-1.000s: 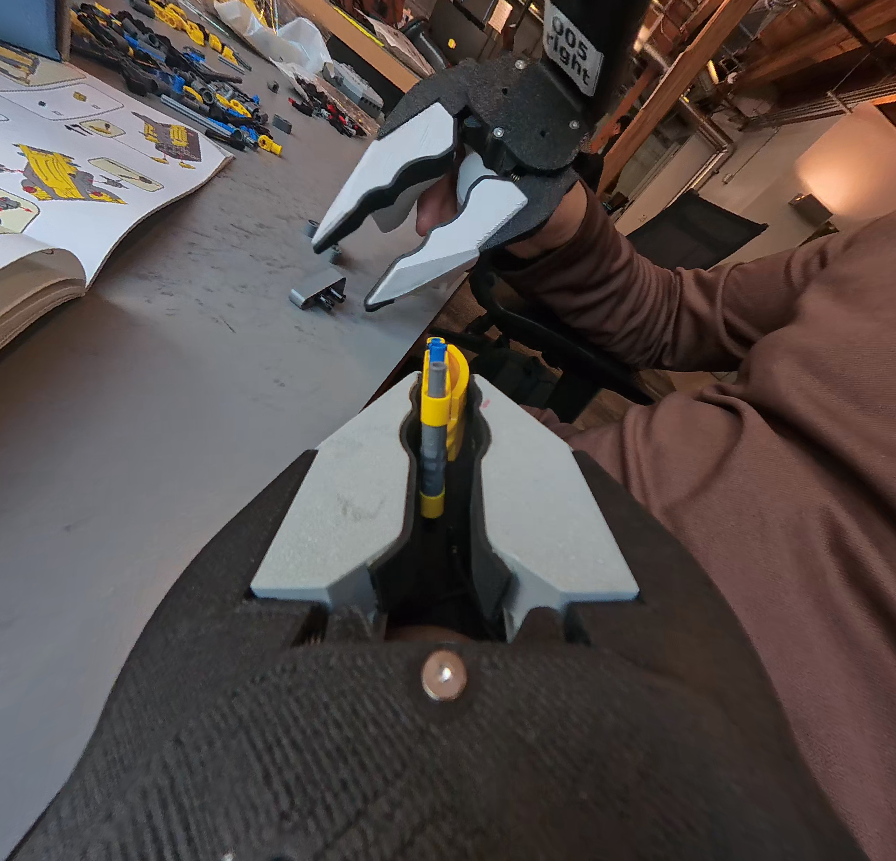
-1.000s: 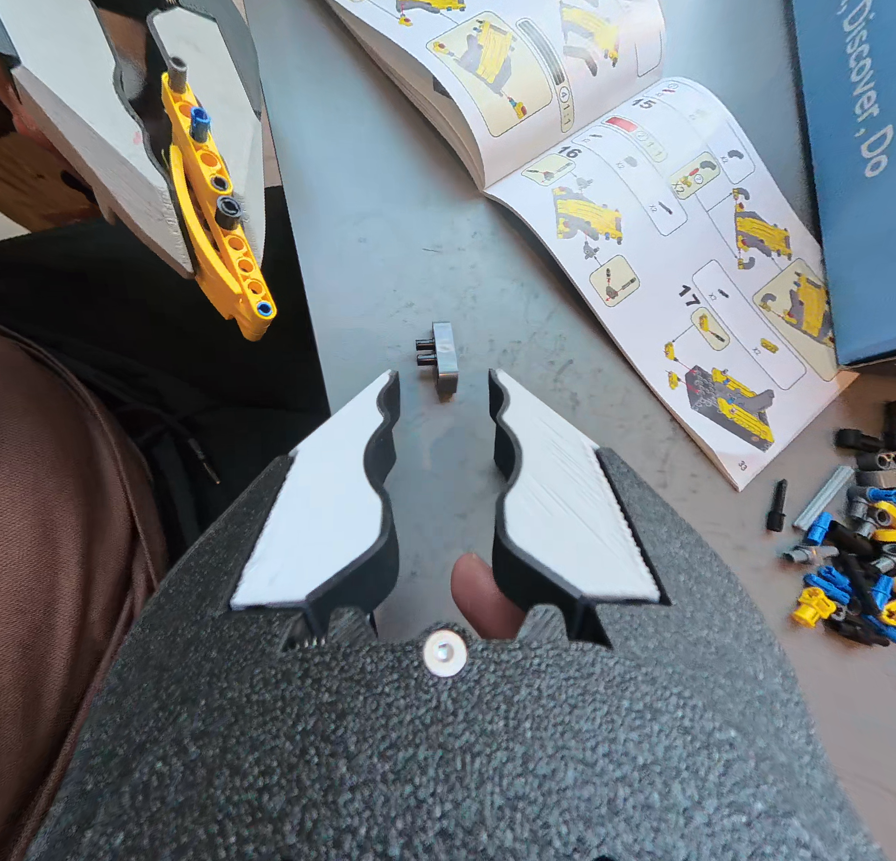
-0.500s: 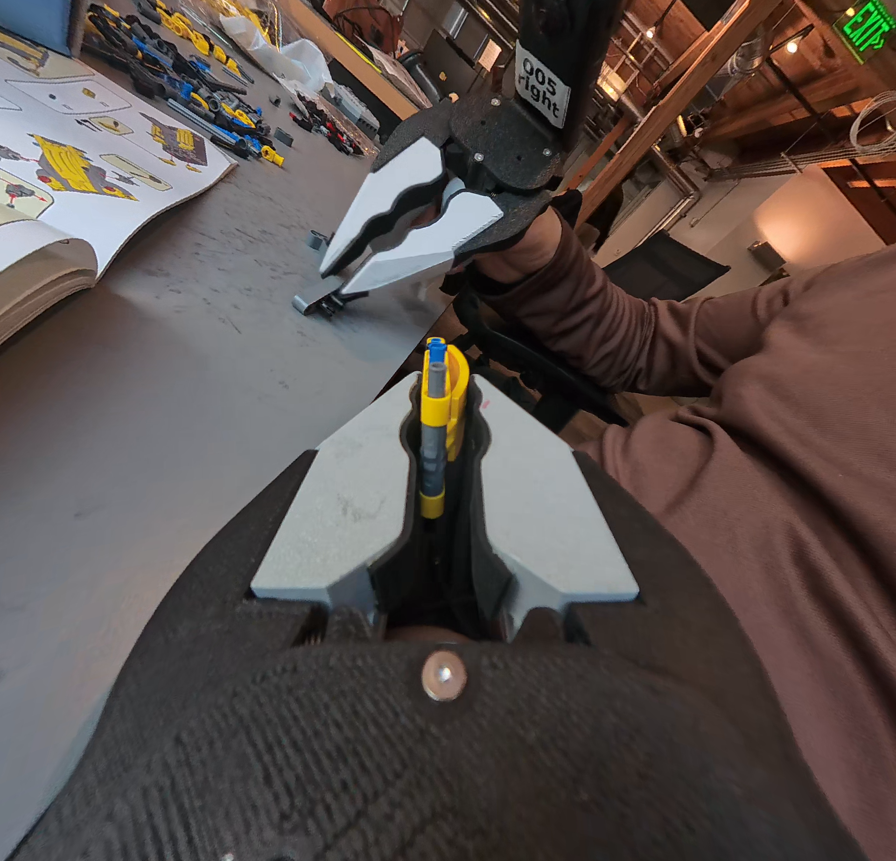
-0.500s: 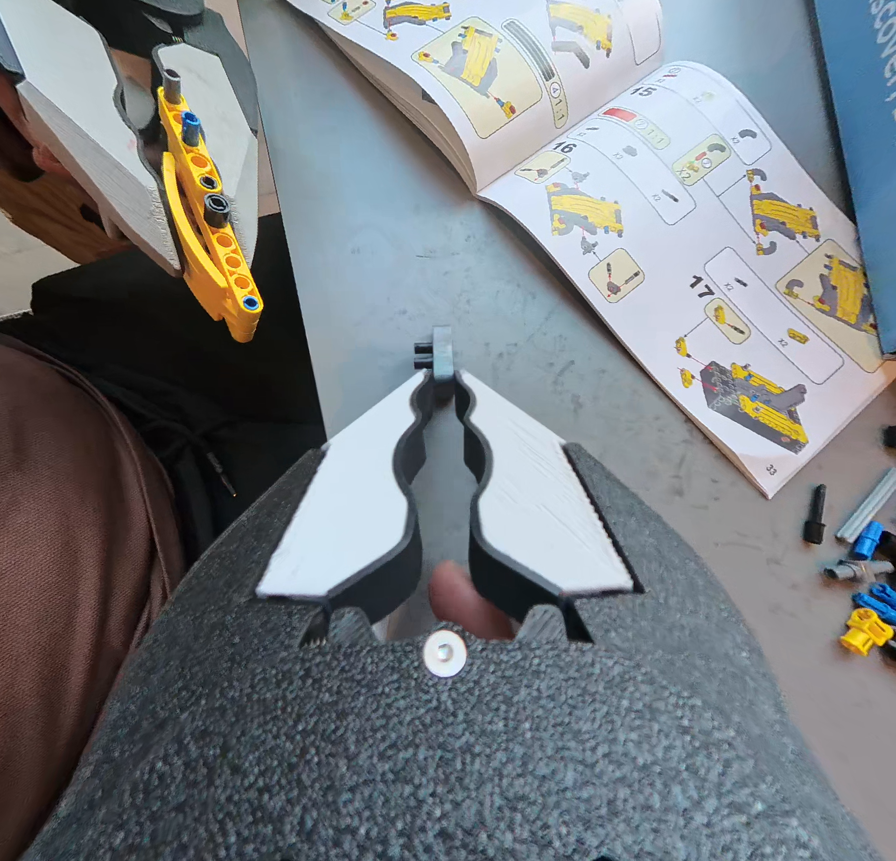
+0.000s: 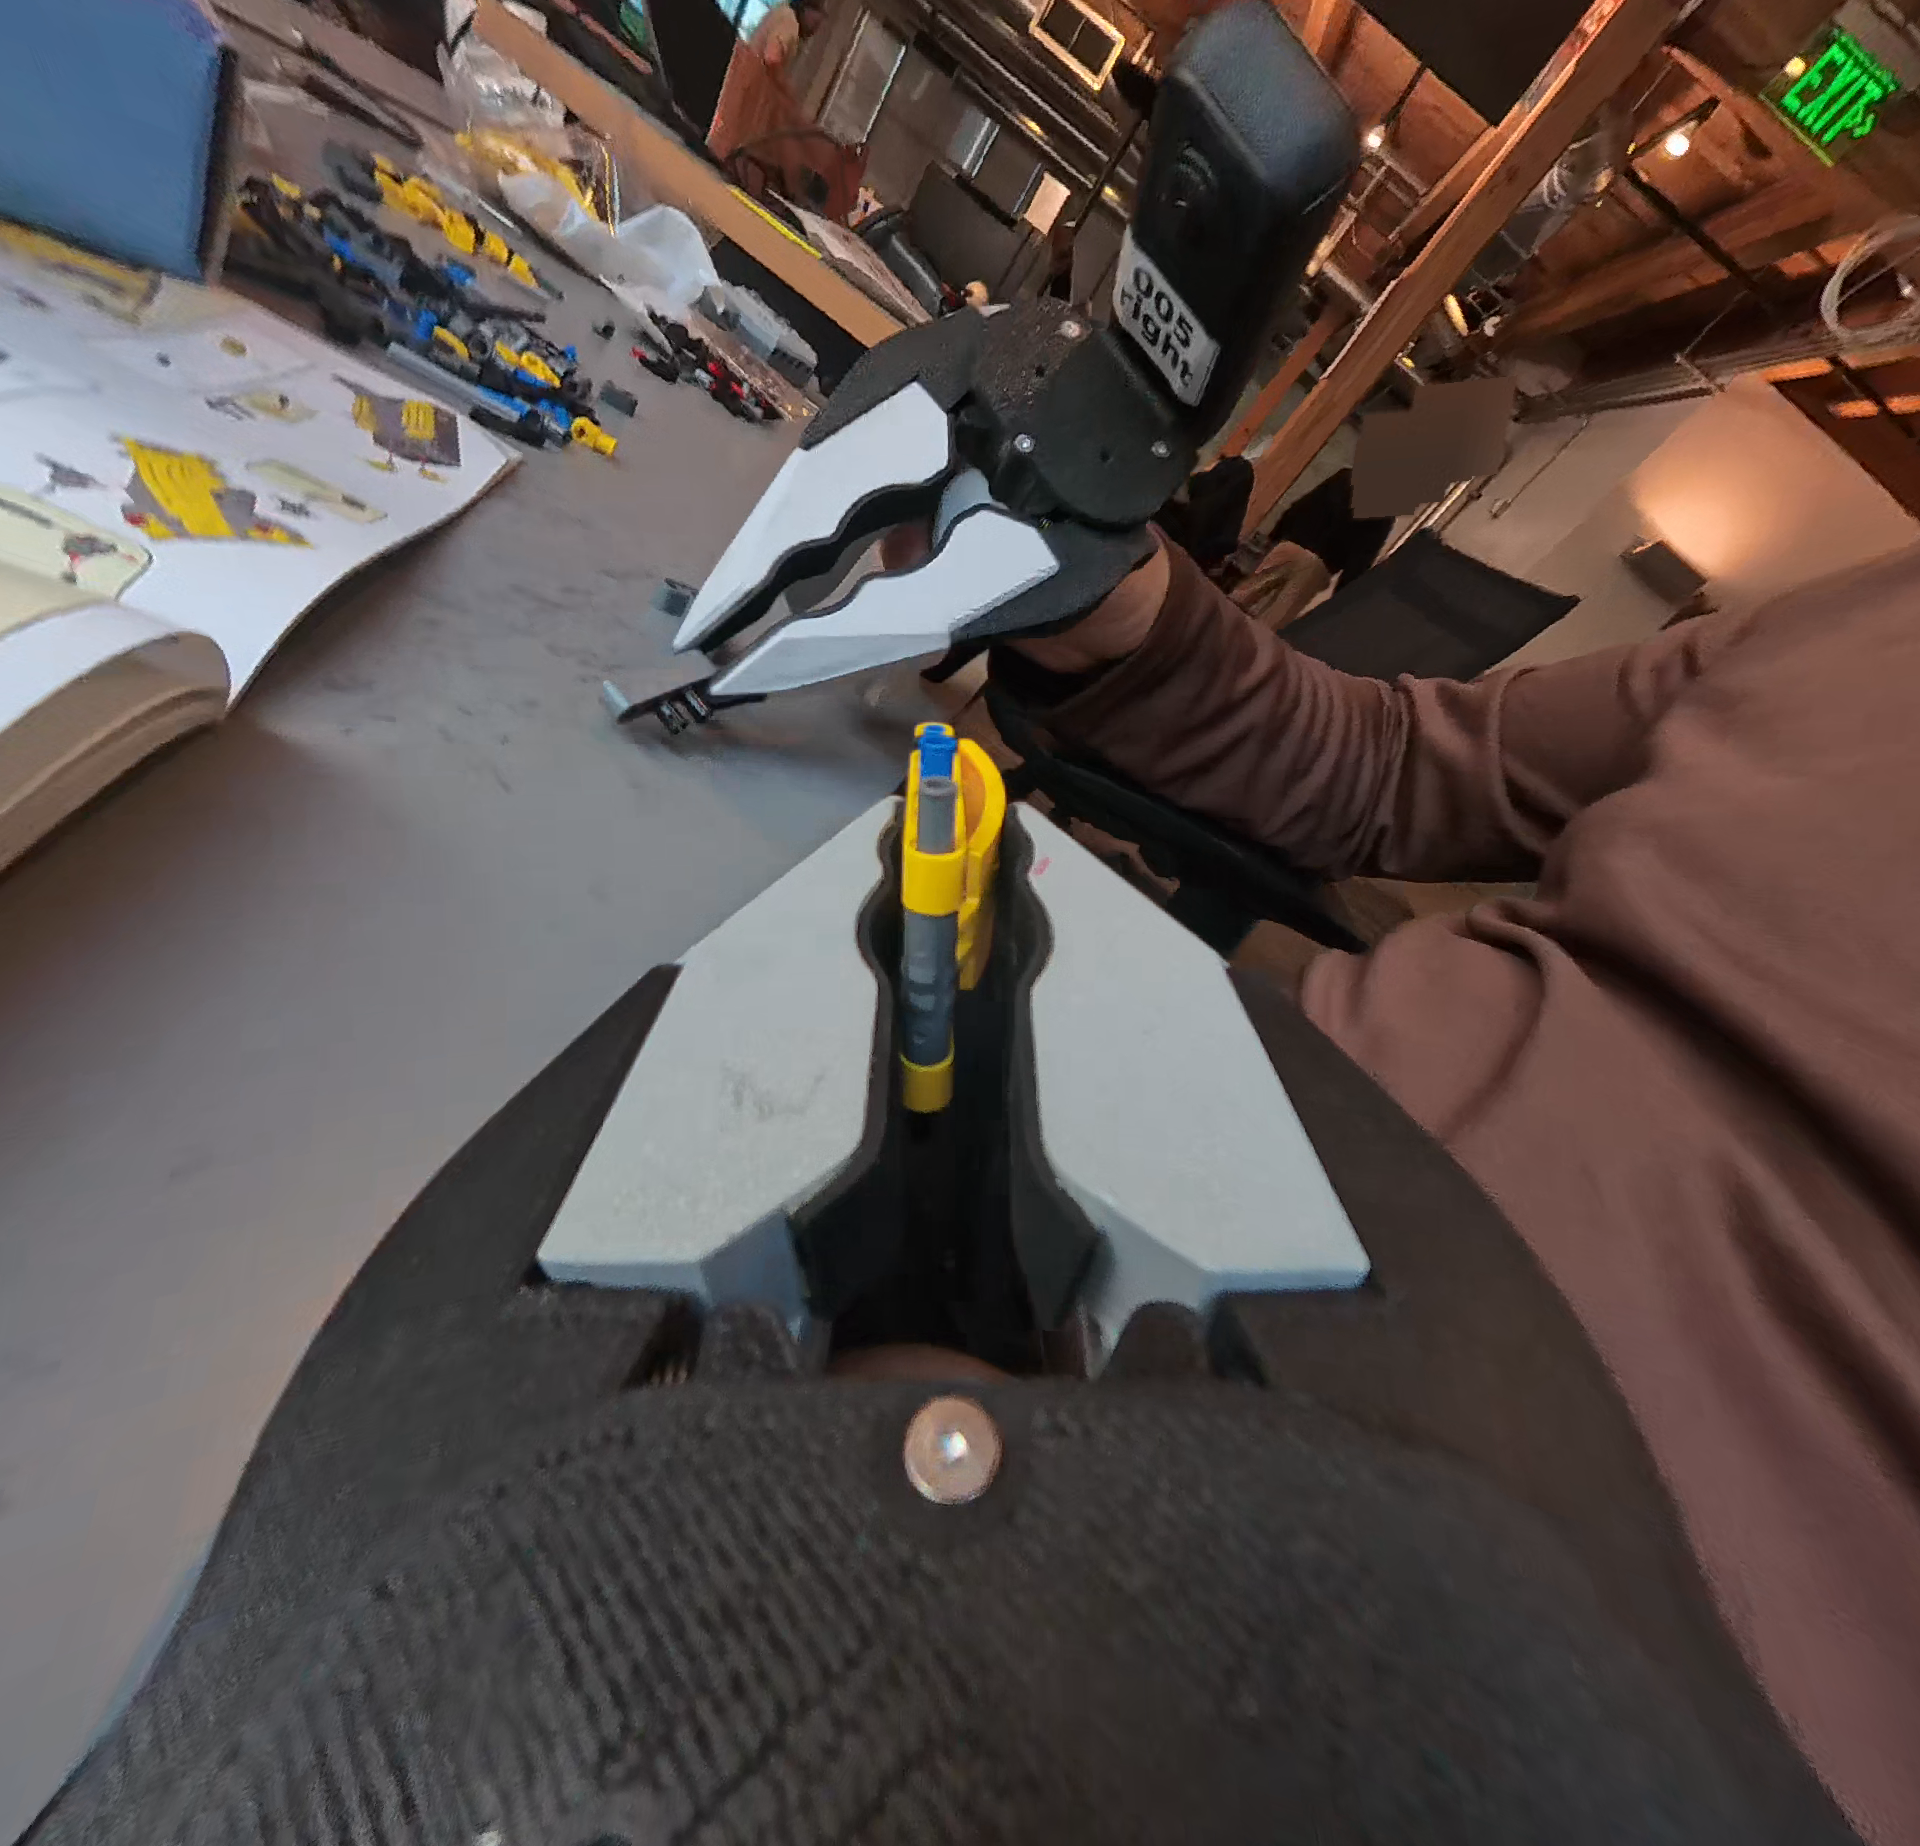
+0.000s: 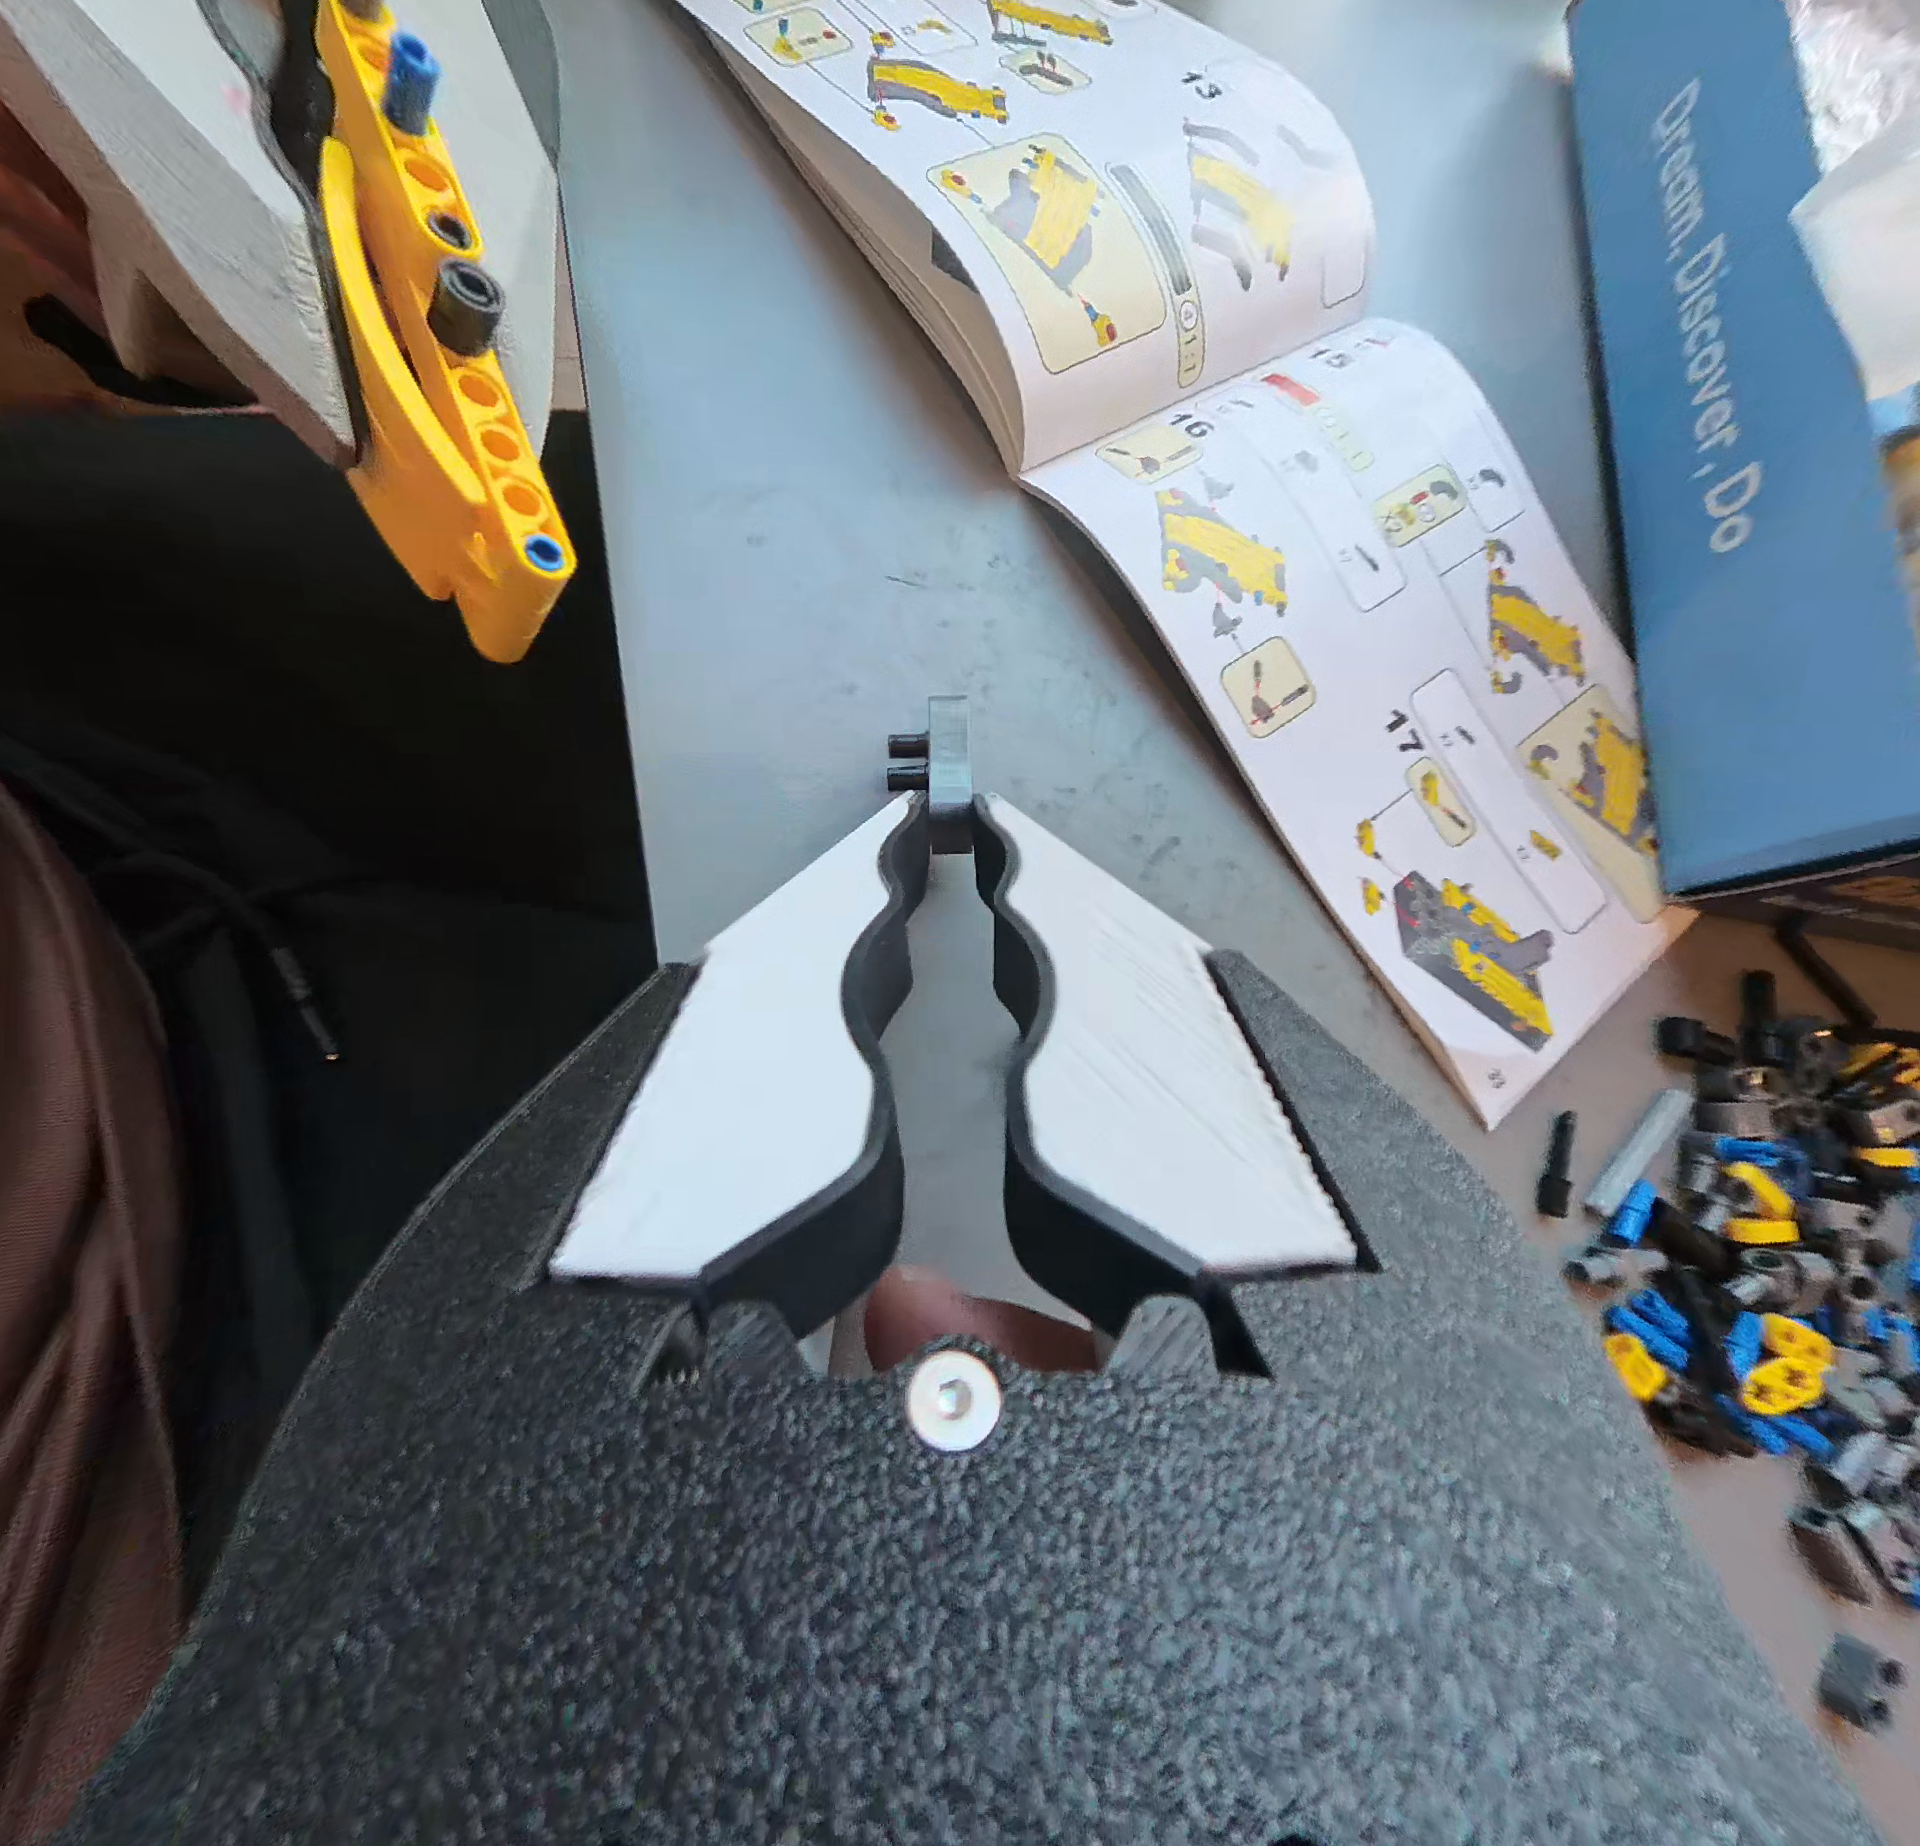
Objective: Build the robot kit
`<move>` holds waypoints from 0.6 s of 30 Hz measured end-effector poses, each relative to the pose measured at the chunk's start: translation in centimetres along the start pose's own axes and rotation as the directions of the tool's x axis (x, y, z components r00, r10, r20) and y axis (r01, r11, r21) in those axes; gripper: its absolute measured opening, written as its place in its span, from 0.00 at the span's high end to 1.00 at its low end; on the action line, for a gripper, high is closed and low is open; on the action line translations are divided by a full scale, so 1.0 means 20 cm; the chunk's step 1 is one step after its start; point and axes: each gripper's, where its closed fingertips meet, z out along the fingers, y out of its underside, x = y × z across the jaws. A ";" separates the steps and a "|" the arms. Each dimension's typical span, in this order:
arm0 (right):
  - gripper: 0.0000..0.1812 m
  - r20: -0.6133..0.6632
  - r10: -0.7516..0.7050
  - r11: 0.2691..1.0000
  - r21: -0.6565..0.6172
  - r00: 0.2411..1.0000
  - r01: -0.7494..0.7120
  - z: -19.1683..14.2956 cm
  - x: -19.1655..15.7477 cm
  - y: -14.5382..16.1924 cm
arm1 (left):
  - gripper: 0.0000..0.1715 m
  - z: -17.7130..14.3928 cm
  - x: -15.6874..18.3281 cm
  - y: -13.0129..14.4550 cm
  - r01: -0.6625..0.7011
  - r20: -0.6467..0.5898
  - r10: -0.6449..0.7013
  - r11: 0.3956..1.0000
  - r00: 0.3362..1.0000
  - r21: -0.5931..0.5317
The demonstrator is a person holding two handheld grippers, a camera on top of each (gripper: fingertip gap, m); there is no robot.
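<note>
A small grey brick piece with two black pins on its left side is pinched at the tips of the right gripper, low over the near edge of the grey worktop; whether it touches the surface cannot be told. The right gripper's fingers slope down toward the worktop from a brown-sleeved forearm. The left gripper is pressed on a yellow holed beam carrying blue and black pins and a grey axle, held off the worktop's edge. An open instruction booklet, a blue box and loose bricks lie beyond.
</note>
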 end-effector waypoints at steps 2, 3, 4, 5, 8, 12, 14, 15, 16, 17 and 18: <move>0.96 -0.048 -0.062 0.998 -0.012 0.997 0.061 0.00 0.02 0.00 | 0.92 0.00 -0.02 0.00 -0.100 0.055 0.101 0.995 0.993 -0.021; 0.96 -0.066 -0.092 0.996 -0.026 0.994 0.091 0.01 0.02 0.01 | 0.92 0.01 -0.03 0.02 -0.144 0.081 0.148 0.988 0.986 -0.049; 0.96 -0.084 -0.121 0.992 -0.037 0.989 0.118 0.02 0.03 0.02 | 0.92 0.01 -0.04 0.04 -0.175 0.099 0.183 0.982 0.978 -0.077; 0.96 -0.102 -0.147 0.989 -0.036 0.984 0.144 0.02 0.04 0.03 | 0.92 0.02 -0.04 0.06 -0.191 0.108 0.202 0.977 0.974 -0.098; 0.96 -0.121 -0.188 0.982 -0.045 0.975 0.183 0.02 0.04 0.03 | 0.92 0.03 -0.04 0.07 -0.206 0.105 0.217 0.972 0.970 -0.111; 0.94 -0.108 -0.199 0.980 -0.039 0.974 0.196 0.03 0.02 0.03 | 0.92 0.01 -0.04 0.04 -0.221 0.119 0.231 0.971 0.966 -0.087; 0.94 -0.101 -0.195 0.981 -0.033 0.975 0.193 0.03 0.02 0.03 | 0.92 0.00 -0.04 0.03 -0.220 0.122 0.227 0.973 0.966 -0.068; 0.93 -0.096 -0.186 0.983 -0.028 0.978 0.184 0.03 0.02 0.03 | 0.92 0.00 -0.04 0.02 -0.221 0.126 0.227 0.973 0.966 -0.060; 0.92 -0.091 -0.173 0.985 -0.022 0.981 0.172 0.03 0.02 0.03 | 0.92 0.00 -0.05 0.01 -0.222 0.129 0.228 0.973 0.965 -0.056; 0.91 -0.084 -0.162 0.987 -0.014 0.983 0.161 0.02 0.02 0.02 | 0.92 -0.01 -0.05 0.01 -0.224 0.133 0.230 0.973 0.964 -0.056; 0.91 -0.076 -0.151 0.988 -0.002 0.986 0.151 0.02 0.01 0.02 | 0.92 -0.01 -0.05 0.01 -0.229 0.135 0.235 0.972 0.963 -0.058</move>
